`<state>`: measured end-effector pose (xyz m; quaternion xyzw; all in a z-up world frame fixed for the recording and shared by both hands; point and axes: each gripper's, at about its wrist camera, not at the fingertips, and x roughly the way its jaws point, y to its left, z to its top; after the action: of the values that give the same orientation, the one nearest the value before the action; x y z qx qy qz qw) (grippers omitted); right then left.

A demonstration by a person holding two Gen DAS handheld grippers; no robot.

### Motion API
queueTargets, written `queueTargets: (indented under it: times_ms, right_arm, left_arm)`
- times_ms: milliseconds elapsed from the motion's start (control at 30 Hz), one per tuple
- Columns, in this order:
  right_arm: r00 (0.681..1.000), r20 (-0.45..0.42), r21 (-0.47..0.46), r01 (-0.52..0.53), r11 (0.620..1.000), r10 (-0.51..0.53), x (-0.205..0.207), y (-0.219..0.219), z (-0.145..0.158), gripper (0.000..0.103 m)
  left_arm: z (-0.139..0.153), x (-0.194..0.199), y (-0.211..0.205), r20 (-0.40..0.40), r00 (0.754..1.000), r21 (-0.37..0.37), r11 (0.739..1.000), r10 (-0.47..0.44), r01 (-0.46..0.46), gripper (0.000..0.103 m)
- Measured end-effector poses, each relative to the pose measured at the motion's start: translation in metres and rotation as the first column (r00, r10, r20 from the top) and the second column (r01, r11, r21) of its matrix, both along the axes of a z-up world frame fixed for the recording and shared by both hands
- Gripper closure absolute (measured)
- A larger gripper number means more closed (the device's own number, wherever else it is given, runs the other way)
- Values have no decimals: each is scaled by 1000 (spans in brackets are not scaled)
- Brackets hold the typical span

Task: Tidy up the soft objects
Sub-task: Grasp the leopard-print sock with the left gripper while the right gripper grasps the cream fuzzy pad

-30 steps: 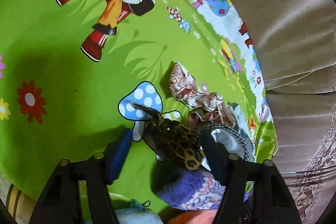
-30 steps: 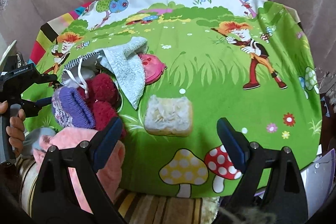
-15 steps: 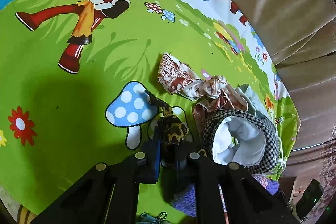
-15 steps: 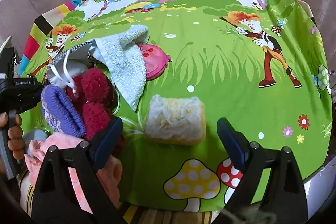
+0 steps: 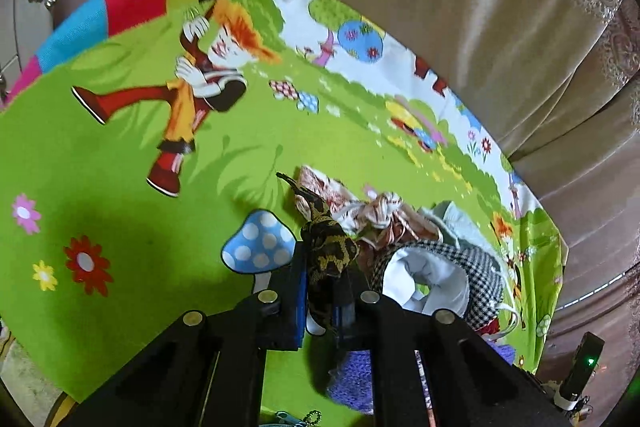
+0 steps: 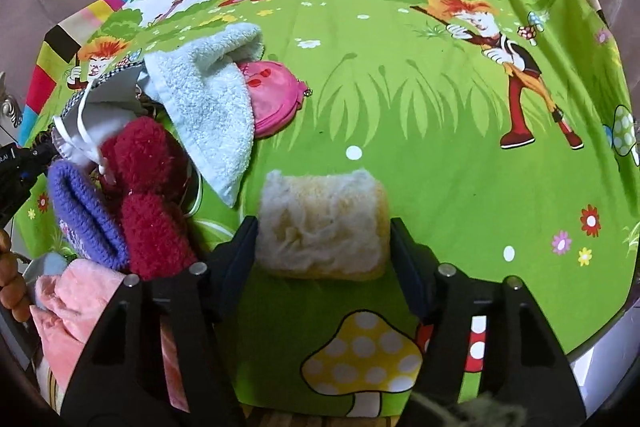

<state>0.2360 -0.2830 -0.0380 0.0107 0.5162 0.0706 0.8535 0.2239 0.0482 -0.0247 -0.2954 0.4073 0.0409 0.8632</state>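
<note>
My left tongs [image 5: 320,291] are clamped on the leopard-print scrunchie [image 5: 330,255], held above the cartoon cloth [image 5: 120,187] beside the pile; my right tongs [image 6: 322,247] are closing round the yellow fluffy sponge [image 6: 324,223], which lies apart on the cloth, the pads just at its sides. I judge the sorting barely begun: most soft things remain heaped. Counted: one pale blue towel [image 6: 208,107]; one pink pouch [image 6: 272,99]; one red fuzzy piece [image 6: 148,195]; one purple knit [image 6: 84,211]; one pink fleece [image 6: 72,307]; one checked pouch [image 5: 452,275]; one floral scrunchie [image 5: 360,211].

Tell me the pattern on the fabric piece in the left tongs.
Leopard print fabric, black and yellow; left wrist view.
</note>
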Motion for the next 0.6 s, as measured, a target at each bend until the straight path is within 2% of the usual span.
queueTargets:
  times_ms: [300, 600]
  right_arm:
    - [992, 108, 2, 64, 998, -63, -19, -12, 21, 39]
    - [980, 180, -4, 81, 997, -79, -53, -16, 42, 39]
  left_arm:
    - [10, -16, 4, 54, 998, 11, 1000, 26, -26, 93]
    - [32, -51, -8, 123, 992, 81, 996, 29, -39, 93]
